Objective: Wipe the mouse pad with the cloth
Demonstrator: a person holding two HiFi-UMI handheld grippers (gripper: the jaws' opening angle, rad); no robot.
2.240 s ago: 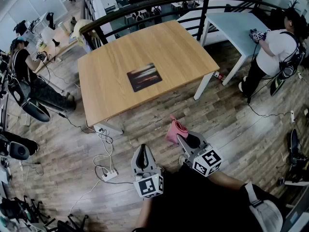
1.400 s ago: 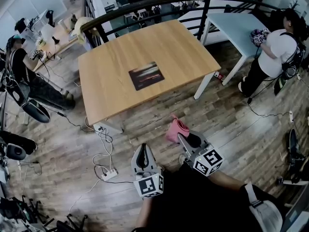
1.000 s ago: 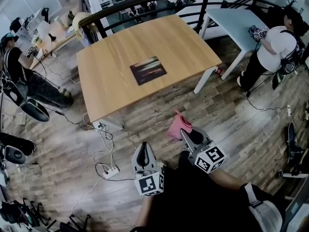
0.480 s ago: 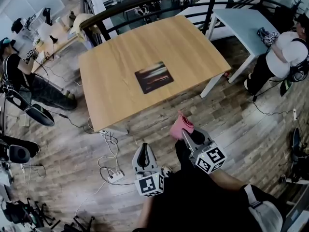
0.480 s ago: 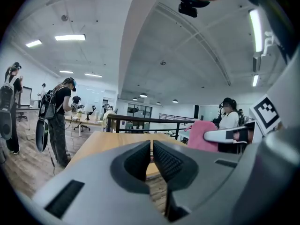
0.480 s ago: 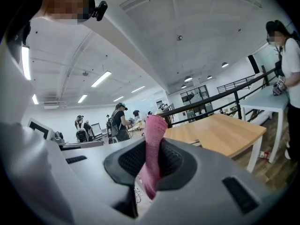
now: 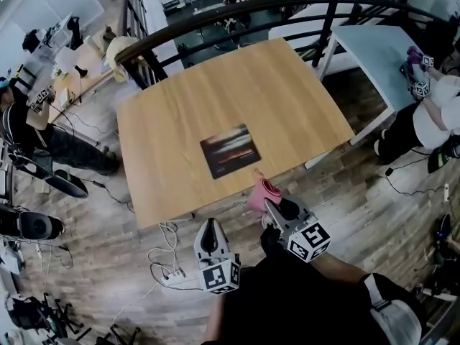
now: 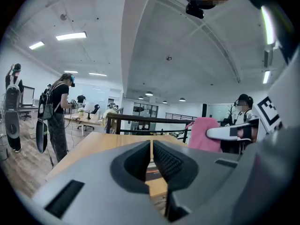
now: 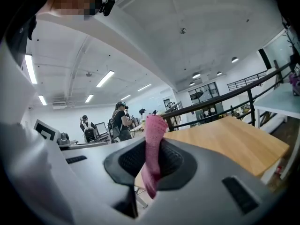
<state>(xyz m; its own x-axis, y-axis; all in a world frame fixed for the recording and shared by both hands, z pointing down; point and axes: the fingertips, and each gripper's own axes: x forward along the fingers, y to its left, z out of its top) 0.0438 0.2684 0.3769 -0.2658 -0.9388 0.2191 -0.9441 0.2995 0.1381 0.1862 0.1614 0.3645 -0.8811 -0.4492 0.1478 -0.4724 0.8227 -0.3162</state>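
A: Far left first. Where is the left gripper (image 7: pixel 209 230)?

B: Low, over the plank floor (image 7: pixel 93 214), short of the wooden table (image 7: pixel 165 106). In its own view the jaws are pressed together, only a hairline slit between them, nothing caught.

A: The mouse pad (image 7: pixel 230 150)?

B: Dark, flat on the table, toward the near edge. Nothing touches it.

A: And the cloth (image 7: pixel 259 194)?

B: Pink, pinched in the right gripper (image 7: pixel 272 206). The jaws clamp its middle: one end stands up above them, the other hangs below. In the head view it sits at the table's near edge, close to the pad's near right corner but apart from it.

A: Further right?

B: A pale blue table (image 7: pixel 374 45), with a person in a white top (image 7: pixel 440 110) beside it.
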